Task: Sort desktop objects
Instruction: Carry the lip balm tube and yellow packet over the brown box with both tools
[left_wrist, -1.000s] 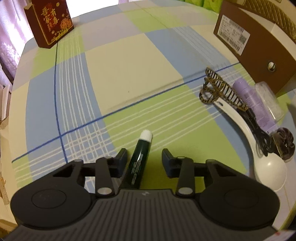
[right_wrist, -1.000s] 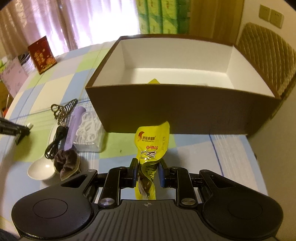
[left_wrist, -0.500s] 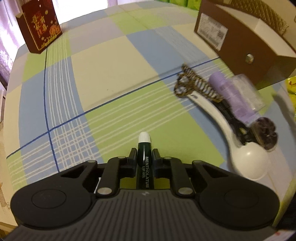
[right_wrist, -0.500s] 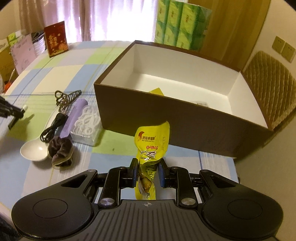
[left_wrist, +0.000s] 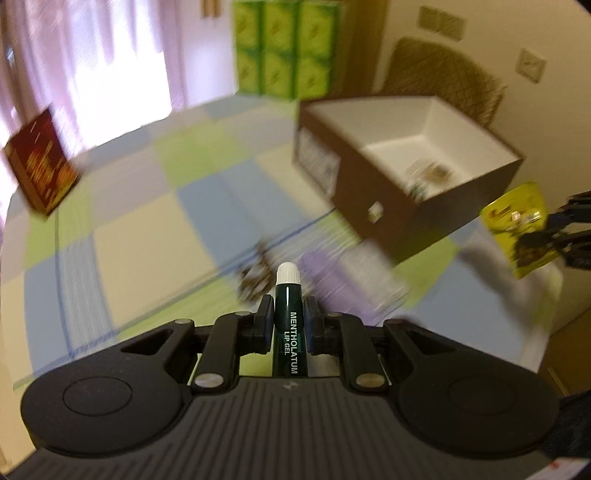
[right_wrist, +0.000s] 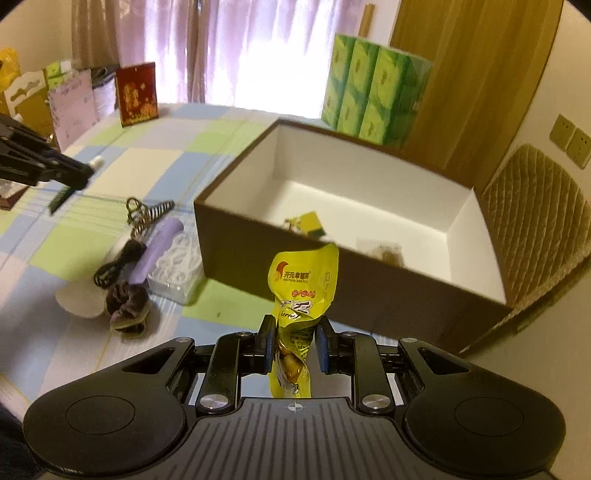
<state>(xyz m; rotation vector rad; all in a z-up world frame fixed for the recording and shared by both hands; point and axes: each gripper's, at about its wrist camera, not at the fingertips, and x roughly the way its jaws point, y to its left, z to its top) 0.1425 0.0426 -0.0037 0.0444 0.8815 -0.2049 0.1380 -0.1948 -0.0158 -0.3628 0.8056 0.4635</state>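
My left gripper (left_wrist: 289, 314) is shut on a dark green lip gel tube (left_wrist: 289, 321) with a white cap, held above the checked tablecloth. My right gripper (right_wrist: 294, 332) is shut on a yellow snack packet (right_wrist: 301, 291), in front of the brown box (right_wrist: 369, 284). The box (left_wrist: 373, 184) has a white inside and holds a few small packets. The left gripper shows in the right wrist view (right_wrist: 83, 177) at far left, and the right gripper with its packet shows in the left wrist view (left_wrist: 532, 240) at far right.
Left of the box lie a hair claw (right_wrist: 147, 212), a purple tube (right_wrist: 159, 247), a clear plastic case (right_wrist: 177, 269), a black cable (right_wrist: 118, 262), a white spoon (right_wrist: 79, 302) and a dark scrunchie (right_wrist: 127, 301). A red card (right_wrist: 136, 94) and green tissue packs (right_wrist: 373, 96) stand at the back.
My left gripper closed on the lip gel tube, lifted it off the cloth and swung toward the box. My right gripper rose higher with the yellow packet.
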